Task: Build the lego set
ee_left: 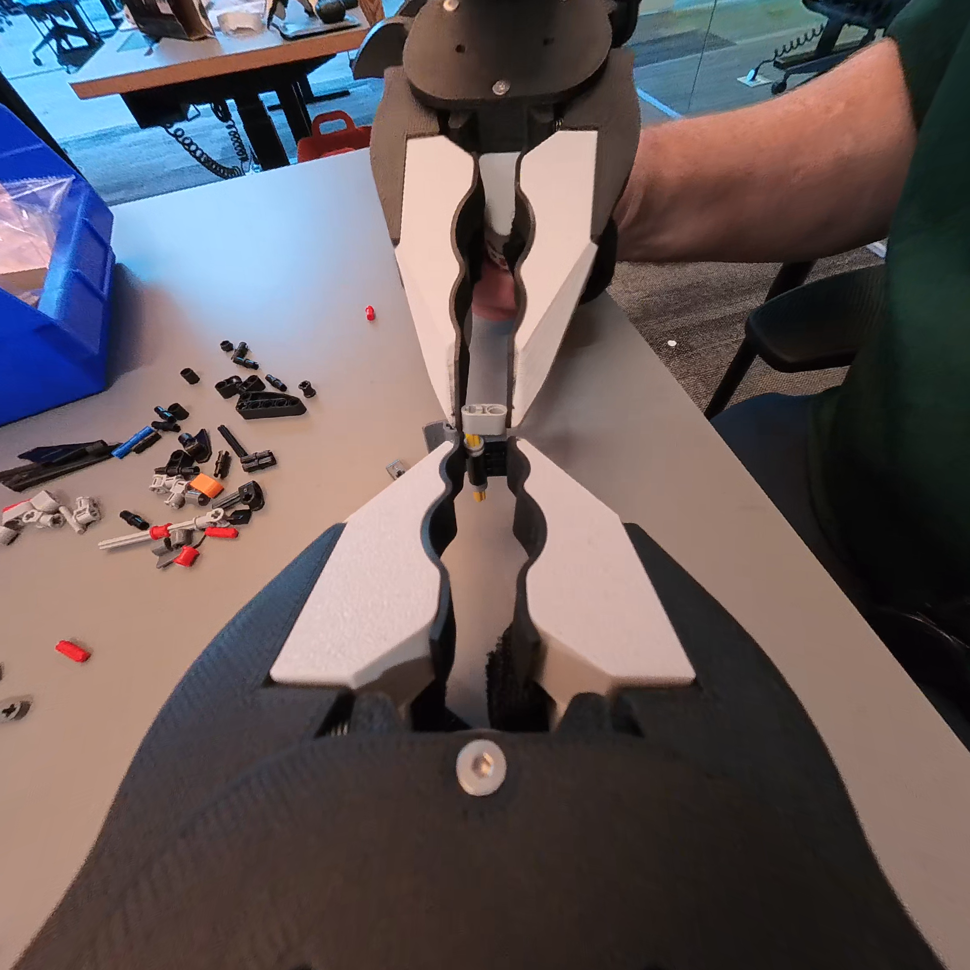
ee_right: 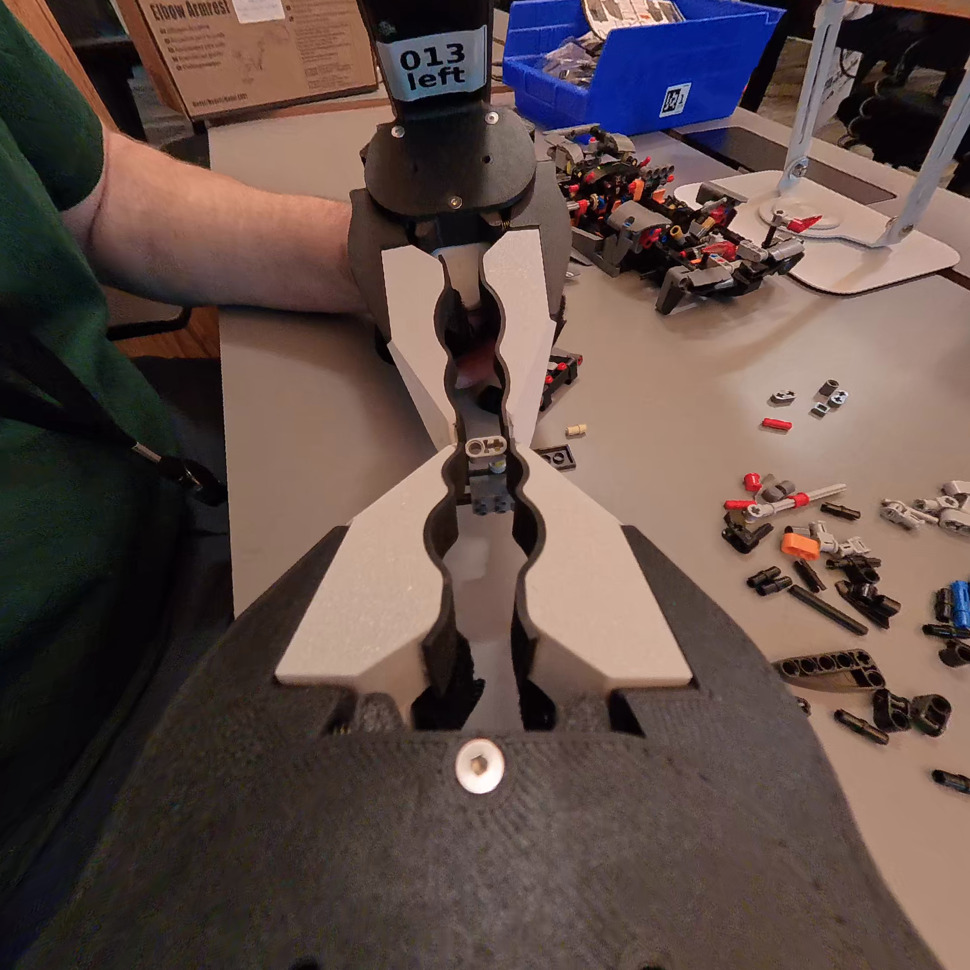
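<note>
The 2 grippers meet tip to tip above the table (ee_left: pixel 294 252), both clamped on 1 small lego piece. The left gripper (ee_left: pixel 484 464) pinches the piece's (ee_left: pixel 484 451) lower black-and-yellow part; the right gripper (ee_right: pixel 485 472) pinches its dark grey block (ee_right: pixel 491 498). On top sits a light grey beam (ee_right: pixel 485 447) with 2 holes, held between the far gripper's tips. A white label (ee_right: pixel 431 65) with printed writing wraps the left gripper's handle. Loose parts (ee_left: pixel 210 462) lie beside a blue bin (ee_left: pixel 58 294).
</note>
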Tool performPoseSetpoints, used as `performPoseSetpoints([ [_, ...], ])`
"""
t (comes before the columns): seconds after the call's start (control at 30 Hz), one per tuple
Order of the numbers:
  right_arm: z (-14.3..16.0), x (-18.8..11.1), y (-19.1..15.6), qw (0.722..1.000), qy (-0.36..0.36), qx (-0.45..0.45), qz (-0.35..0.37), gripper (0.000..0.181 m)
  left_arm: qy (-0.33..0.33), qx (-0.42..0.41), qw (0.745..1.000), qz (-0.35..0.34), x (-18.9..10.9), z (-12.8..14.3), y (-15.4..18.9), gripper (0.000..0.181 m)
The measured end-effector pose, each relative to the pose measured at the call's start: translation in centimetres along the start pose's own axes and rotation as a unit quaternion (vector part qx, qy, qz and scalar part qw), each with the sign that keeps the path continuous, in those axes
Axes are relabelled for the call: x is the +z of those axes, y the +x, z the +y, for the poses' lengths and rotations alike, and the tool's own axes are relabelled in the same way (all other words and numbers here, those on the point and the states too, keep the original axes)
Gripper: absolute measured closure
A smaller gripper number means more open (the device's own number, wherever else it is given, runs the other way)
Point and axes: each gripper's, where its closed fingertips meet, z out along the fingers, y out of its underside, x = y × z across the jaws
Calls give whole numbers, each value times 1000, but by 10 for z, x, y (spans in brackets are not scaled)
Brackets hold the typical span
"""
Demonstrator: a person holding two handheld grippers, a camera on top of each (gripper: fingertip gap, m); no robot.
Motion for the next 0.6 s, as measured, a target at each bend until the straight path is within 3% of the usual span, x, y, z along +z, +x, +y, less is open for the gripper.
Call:
performPoseSetpoints([
  [0.33,4,2,1,999,-49,-8,8,168,-16,8,1000,-5,3,4,0,167],
  [0.6,9,3,0,999,-42,15,6,169,-30,16,999,-10,5,8,0,167],
])
